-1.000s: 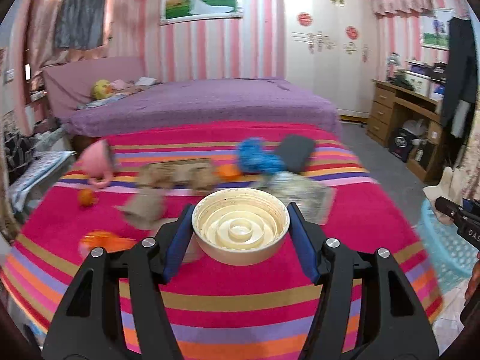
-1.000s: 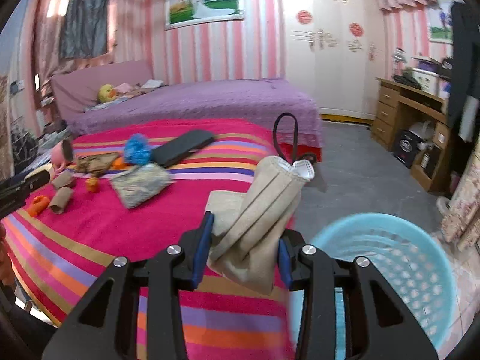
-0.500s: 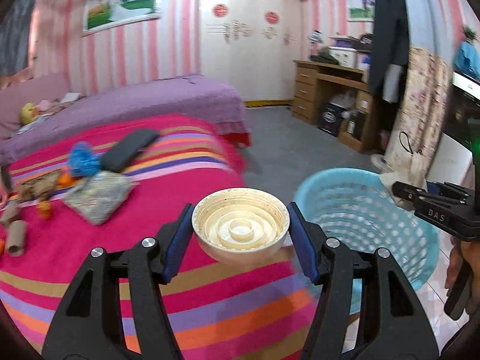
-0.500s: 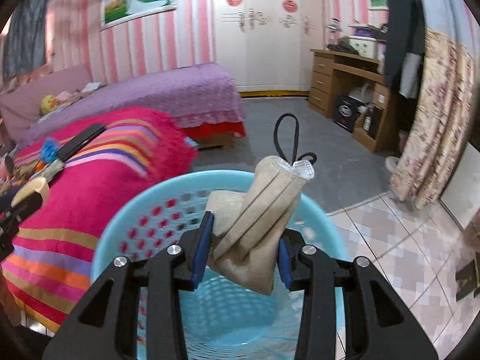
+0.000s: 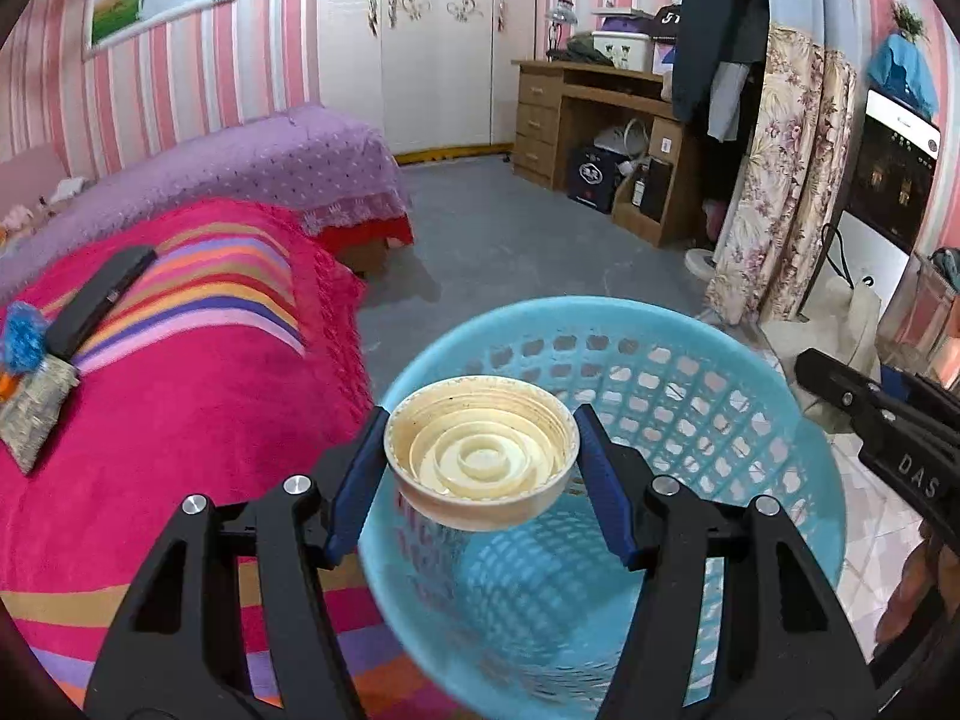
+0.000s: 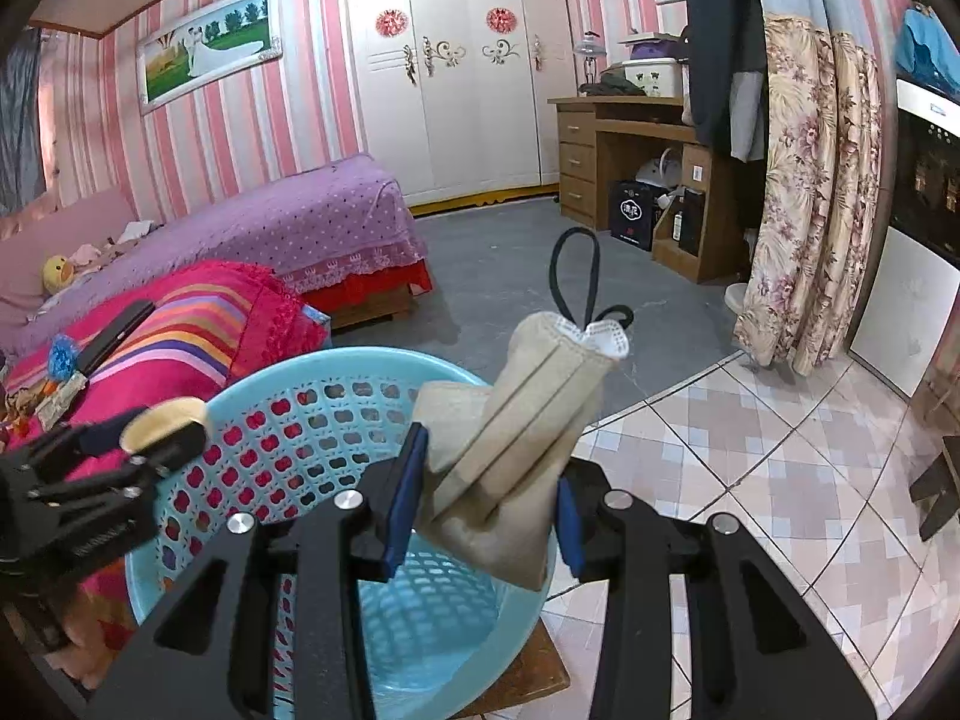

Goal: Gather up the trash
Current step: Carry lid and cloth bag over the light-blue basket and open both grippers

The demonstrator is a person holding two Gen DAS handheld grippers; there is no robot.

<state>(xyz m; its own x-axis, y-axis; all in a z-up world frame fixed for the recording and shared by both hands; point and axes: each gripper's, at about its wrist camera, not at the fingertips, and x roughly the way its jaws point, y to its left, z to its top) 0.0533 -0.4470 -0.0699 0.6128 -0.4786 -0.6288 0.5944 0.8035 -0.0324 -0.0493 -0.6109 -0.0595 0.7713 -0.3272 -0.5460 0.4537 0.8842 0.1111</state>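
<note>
Over the blue basket (image 5: 774,396), left tongs (image 5: 480,456) clamp a cream lid (image 5: 480,450); right tongs (image 6: 486,504) pinch a beige mask (image 6: 516,438).

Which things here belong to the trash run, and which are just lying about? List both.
Part of the job:
- cream lid, held in the left gripper
- beige pouch, held in the right gripper
- blue basket below both

Lying about:
- black case on the striped blanket
- blue pom-pom
- wooden desk
- floral curtain

purple bed (image 6: 312,216), white wardrobe (image 6: 456,78), wooden desk (image 6: 624,150), floral curtain (image 6: 804,198), framed picture (image 6: 207,51)
</note>
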